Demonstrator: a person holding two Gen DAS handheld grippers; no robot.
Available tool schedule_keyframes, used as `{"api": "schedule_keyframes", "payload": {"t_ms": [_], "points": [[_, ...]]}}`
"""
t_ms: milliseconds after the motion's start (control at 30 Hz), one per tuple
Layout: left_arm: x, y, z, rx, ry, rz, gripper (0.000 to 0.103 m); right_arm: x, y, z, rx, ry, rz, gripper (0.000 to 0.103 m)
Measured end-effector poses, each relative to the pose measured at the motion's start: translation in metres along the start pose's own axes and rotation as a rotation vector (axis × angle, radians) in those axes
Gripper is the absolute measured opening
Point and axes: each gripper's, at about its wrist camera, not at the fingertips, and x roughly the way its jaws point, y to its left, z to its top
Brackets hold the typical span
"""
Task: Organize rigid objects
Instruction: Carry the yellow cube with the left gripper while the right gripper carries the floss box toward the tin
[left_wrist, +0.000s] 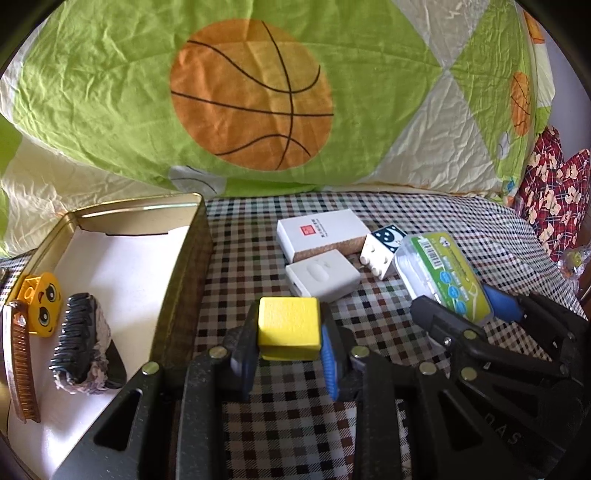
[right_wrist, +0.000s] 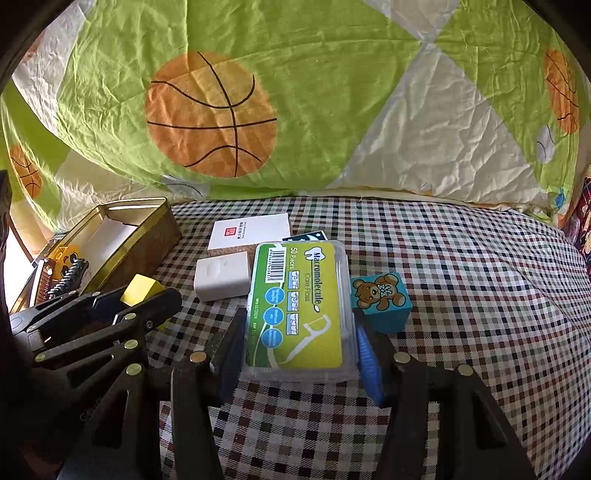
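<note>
1. At lower centre of the left wrist view, your left gripper (left_wrist: 290, 334) is clamping the yellow block (left_wrist: 289, 328) beside the tin box (left_wrist: 177, 280).
2. At lower centre of the right wrist view, your right gripper (right_wrist: 297, 354) is gripping the floss case (right_wrist: 297, 306), the teddy cube (right_wrist: 382, 301) touching it.

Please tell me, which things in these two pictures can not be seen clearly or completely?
- Left wrist view: blue bear block absent, behind the floss box.
- Right wrist view: star block mostly covered by the floss box.
- Right wrist view: yellow block partly hidden by the left gripper.
- Both views: tin contents cut off at the edge.
</note>
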Motion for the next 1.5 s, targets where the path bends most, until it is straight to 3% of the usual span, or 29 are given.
{"api": "schedule_keyframes", "payload": {"t_ms": [567, 1500], "points": [[-0.025, 0.0, -0.002, 0.014, -0.108, 0.052, 0.028, -0.013, 0.009, -0.002, -0.012, -0.088, 0.014, 0.056], [-0.045, 0.002, -0.006, 0.024, -0.187, 0.072, 0.028, -0.037, 0.013, -0.005, -0.022, -0.223, 0.002, 0.056]]}}
